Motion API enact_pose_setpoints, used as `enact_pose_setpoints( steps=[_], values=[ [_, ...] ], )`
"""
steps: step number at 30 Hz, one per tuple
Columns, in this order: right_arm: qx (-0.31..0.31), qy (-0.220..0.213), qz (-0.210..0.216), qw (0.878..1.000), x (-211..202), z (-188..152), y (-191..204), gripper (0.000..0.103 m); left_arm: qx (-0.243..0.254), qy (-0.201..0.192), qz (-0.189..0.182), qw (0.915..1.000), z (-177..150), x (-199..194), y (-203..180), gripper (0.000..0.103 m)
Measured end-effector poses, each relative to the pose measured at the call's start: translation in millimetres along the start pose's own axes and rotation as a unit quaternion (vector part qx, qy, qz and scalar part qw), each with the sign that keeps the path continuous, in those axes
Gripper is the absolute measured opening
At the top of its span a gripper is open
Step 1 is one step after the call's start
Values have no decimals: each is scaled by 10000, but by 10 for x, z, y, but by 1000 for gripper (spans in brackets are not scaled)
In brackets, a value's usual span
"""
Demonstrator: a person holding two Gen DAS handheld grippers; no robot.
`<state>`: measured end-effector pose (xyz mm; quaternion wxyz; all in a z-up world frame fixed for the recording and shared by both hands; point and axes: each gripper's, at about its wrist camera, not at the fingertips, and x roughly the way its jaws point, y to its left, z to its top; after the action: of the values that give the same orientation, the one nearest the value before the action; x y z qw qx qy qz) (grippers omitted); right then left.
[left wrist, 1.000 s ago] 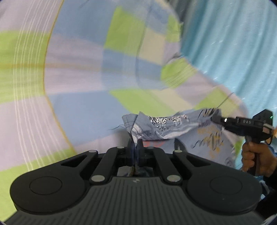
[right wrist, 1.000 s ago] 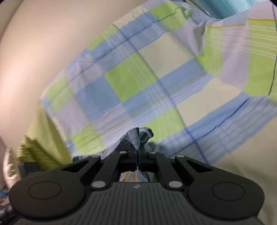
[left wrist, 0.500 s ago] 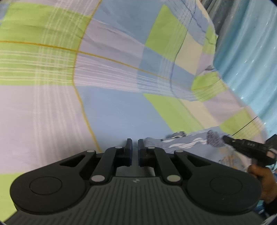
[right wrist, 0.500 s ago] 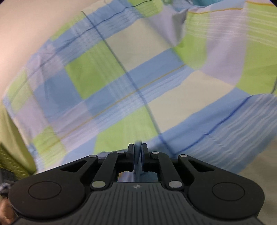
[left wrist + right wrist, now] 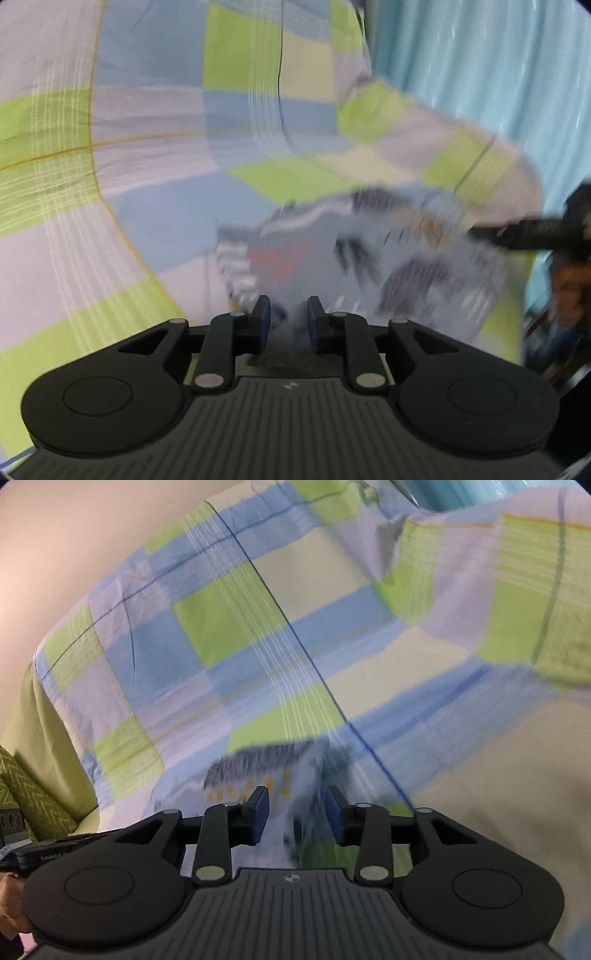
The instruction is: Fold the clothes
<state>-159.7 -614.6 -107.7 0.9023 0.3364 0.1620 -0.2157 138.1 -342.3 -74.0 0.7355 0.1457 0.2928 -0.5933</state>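
A grey-blue printed garment (image 5: 369, 251) lies on a checked blue, green and lilac sheet (image 5: 147, 147); it is blurred by motion. My left gripper (image 5: 289, 323) is open, its fingers apart just over the garment's near edge. My right gripper (image 5: 297, 810) is open too, over the garment's other end (image 5: 258, 771). The right gripper also shows in the left wrist view (image 5: 528, 232), at the garment's right side, held by a hand.
The checked sheet (image 5: 258, 646) covers the whole bed. A turquoise curtain (image 5: 480, 74) hangs beyond it. A cream wall (image 5: 74, 535) and a green patterned cushion (image 5: 33, 797) are at the left of the right wrist view.
Both grippers were shut on the garment's ends and held it up; they lowered it and have now opened. The garment lies on the sheet.
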Motion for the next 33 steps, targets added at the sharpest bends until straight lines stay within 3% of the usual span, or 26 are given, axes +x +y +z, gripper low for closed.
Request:
enact_pose_setpoints(
  steps=[6, 8, 9, 11, 13, 15, 18, 20, 23, 25, 27, 28, 30, 32, 33],
  values=[
    [601, 462, 303, 9967, -71, -153, -156, 38, -83, 37, 101, 9999, -63, 21, 39, 17],
    [725, 622, 473, 9943, -44, -167, -186, 25, 57, 88, 172, 9998, -34, 50, -4, 17],
    [776, 631, 522, 9936, -50, -164, -195, 6, 38, 101, 167, 9998, -27, 61, 8, 17],
    [745, 602, 506, 9941, -75, -141, -201, 5, -22, 125, 165, 9998, -11, 75, 28, 17],
    [525, 513, 184, 9971, -89, -106, -218, 1, -91, 151, 175, 9997, 12, 80, 37, 17],
    [378, 445, -223, 9980, -91, -87, -256, 3, -29, 159, 278, 9995, 43, 43, 1, 17],
    [612, 269, -257, 9974, -215, -60, -330, 9, 141, 2, 344, 9993, 77, -110, -112, 15],
    [355, 30, -26, 9994, -406, -47, -220, 15, 315, -131, 254, 9991, 59, -252, -246, 16],
    [-433, -22, 366, 9984, -553, -136, 62, 31, 1125, -202, 274, 9931, -46, -389, -601, 18],
    [-897, 117, 554, 9944, -560, -298, 206, 34, 2087, -227, 536, 9763, -179, -419, -898, 32],
    [-1873, 491, 29, 9811, -481, -519, 452, 35, 3012, -260, 777, 9500, -333, -413, -1151, 34],
    [-2674, 503, -353, 9616, -454, -643, 618, 36, 3444, -252, 843, 9347, -415, -396, -1258, 35],
    [-4172, 376, -776, 9047, -412, -907, 891, 35, 4057, -142, 890, 9095, -541, -302, -1407, 36],
    [-4866, 395, -922, 8678, -373, -1082, 1019, 38, 4510, -64, 967, 8873, -635, -161, -1503, 38],
    [-5062, 419, -953, 8561, -348, -1145, 1049, 47, 4718, -75, 1108, 8747, -673, -89, -1538, 38]
  ],
)
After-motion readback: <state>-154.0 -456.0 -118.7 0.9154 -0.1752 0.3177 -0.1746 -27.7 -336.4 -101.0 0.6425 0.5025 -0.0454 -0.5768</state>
